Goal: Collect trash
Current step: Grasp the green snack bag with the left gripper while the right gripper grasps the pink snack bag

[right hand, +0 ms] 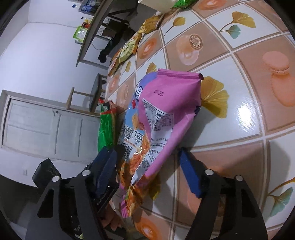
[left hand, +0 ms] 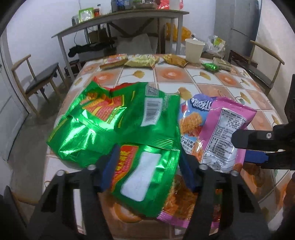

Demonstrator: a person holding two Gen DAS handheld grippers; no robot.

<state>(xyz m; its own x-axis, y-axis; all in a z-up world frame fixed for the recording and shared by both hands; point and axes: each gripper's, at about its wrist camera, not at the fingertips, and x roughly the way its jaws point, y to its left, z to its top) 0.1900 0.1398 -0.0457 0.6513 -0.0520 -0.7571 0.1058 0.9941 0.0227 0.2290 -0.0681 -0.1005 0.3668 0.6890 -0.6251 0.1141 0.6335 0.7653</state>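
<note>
Several shiny green wrappers lie on the tiled tablecloth [left hand: 184, 73]. The nearest green wrapper [left hand: 147, 175] sits between the blue pads of my left gripper [left hand: 149, 150], one pad [left hand: 110, 166] at each edge; no squeeze shows, so it stands open. To the right lies a pink wrapper [left hand: 226, 125] over a blue-and-pink one [left hand: 189, 118]. My right gripper [left hand: 239, 148] comes in from the right around it. In the right wrist view the pink wrapper [right hand: 166, 103] rises between the fingers of the right gripper [right hand: 147, 150]; the left pad touches it, the right pad [right hand: 188, 175] stands apart.
A paper cup [left hand: 194, 50], yellow snack wrappers [left hand: 142, 61] and a small green wrapper [left hand: 211, 66] line the table's far edge. Chairs stand at the left [left hand: 42, 81] and right [left hand: 265, 61]. A cluttered side table [left hand: 119, 16] stands by the back wall.
</note>
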